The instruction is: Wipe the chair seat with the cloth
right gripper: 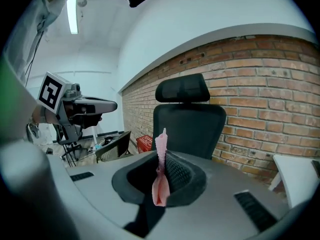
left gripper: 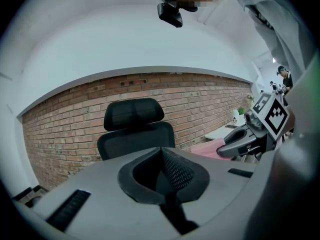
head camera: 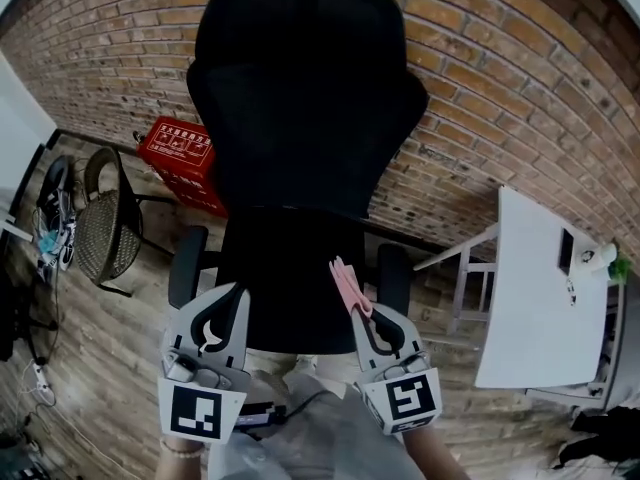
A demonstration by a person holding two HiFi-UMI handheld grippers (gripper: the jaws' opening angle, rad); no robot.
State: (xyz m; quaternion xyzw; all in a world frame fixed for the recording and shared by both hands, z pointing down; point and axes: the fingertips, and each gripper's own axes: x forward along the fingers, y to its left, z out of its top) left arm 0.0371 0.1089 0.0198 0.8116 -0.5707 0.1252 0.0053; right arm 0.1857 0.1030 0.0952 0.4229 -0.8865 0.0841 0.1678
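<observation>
- Cloth (right gripper: pixel 160 151), pink and bunched into a thin strip, stood pinched between the jaws of my right claw (right gripper: pixel 165 173), its free end poking up past the tips.
- My left claw (left gripper: pixel 163 168) had its jaws together on nothing.
- From the head view, the cloth (head camera: pixel 346 284) hung over the near right part of the chair seat (head camera: pixel 285 288). My right claw (head camera: pixel 362 316) was at the seat's near edge and my left claw (head camera: pixel 222 318) at its near left. I could not tell whether the cloth touched the seat, and I judged that wiping had not begun.
- To wipe well, I reckoned I should tip the right claw down until the free end lay flat on the seat. Then I would drag it in overlapping passes from far to near and keep the hard jaw tips off the fabric.
- So little cloth stuck out that each pass would cover only a narrow strip. The pinch looked slim, so pressing hard might pull the cloth loose.
- Only the head view showed the seat. Both gripper views looked over it to the backrest (right gripper: pixel 189 126) and brick wall (right gripper: pixel 270 99).
- The right gripper view alone showed the pinch up close, and the left gripper view alone showed my empty jaws.
</observation>
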